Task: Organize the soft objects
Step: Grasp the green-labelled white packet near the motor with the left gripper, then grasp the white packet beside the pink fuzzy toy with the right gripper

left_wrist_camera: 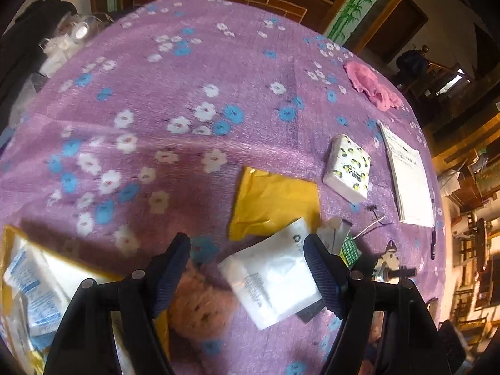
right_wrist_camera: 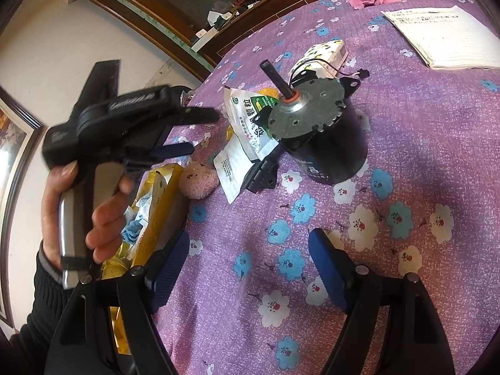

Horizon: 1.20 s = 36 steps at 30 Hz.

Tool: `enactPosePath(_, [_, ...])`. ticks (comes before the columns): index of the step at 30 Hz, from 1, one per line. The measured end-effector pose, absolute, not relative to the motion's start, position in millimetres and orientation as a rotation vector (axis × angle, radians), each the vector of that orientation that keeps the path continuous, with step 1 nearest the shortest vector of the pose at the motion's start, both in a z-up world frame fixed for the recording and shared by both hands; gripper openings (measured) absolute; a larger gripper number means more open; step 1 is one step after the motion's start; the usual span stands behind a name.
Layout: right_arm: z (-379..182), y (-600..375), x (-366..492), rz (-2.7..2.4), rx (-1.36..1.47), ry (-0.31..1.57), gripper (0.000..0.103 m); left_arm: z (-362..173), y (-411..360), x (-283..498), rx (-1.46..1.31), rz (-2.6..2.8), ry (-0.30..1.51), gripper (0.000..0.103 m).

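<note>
- Left gripper — jaws spread wide, nothing between the blue pads; it hangs above the purple floral tablecloth in the lower centre of the left wrist view. In the right wrist view it shows at the left of the frame, gripped by the person's hand.
- Right gripper — jaws spread, nothing pinched, over bare cloth at the bottom of the right wrist view.
- Small plush toy — tan-pink, rounded, no clear long axis; lies on the cloth below the left gripper's span, touching the white sachet's lower corner. Which way it faces cannot be told.
- White sachet — flat, long axis tilted from lower left to upper right, overlapping the yellow padded envelope.
- Gold tray — lower left of the frame, holding blue-and-white packets.
- Pink cloth — crumpled, upper right, well apart from both grippers.
- Tissue pack — lemon print, just beside the open notebook.
- Electric motor — shaft pointing to the upper left, resting partly on a green-and-white medicine packet.
</note>
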State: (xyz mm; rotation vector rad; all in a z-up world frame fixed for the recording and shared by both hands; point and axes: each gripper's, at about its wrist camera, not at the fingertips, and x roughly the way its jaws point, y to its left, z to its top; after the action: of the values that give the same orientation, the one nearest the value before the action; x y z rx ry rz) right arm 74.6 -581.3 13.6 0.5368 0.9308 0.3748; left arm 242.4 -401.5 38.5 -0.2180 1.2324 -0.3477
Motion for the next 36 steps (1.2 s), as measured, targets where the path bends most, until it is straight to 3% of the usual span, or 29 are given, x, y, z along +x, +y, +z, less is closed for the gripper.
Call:
enactPosePath(15, [11.3,-577.1,77.3,0.387,0.543,0.935,0.078,71.9,-417.2,224.4,-0.387,-0.456,1.155,0.078])
enactPosePath(20, [10.7,-576.4,77.2,0.386,0.542,0.934,0.078,50.6,-447.2,227.4,-0.351,-0.492,1.241,0.058])
enactPosePath(21, [10.6,-576.4,77.2,0.386,0.542,0.934,0.078,44.8,-451.0,229.0,-0.344,-0.484,1.257,0.047])
enactPosePath(22, [10.7,-576.6,77.3,0.386,0.542,0.934,0.078,38.2,-453.3,230.9,-0.341,-0.466,1.276,0.027])
enactPosePath(25, [10.5,-575.9,77.3,0.386,0.539,0.933,0.078,37.4,-450.7,228.3,-0.356,-0.443,1.253,0.010])
enactPosePath(27, [10.1,-575.5,77.4,0.385,0.538,0.932,0.078,47.3,-445.1,222.6,-0.350,-0.460,1.217,0.005])
enactPosePath(36, [19.9,-572.5,71.8,0.386,0.504,0.874,0.078,86.8,-364.4,177.7,-0.487,-0.482,1.111,0.004])
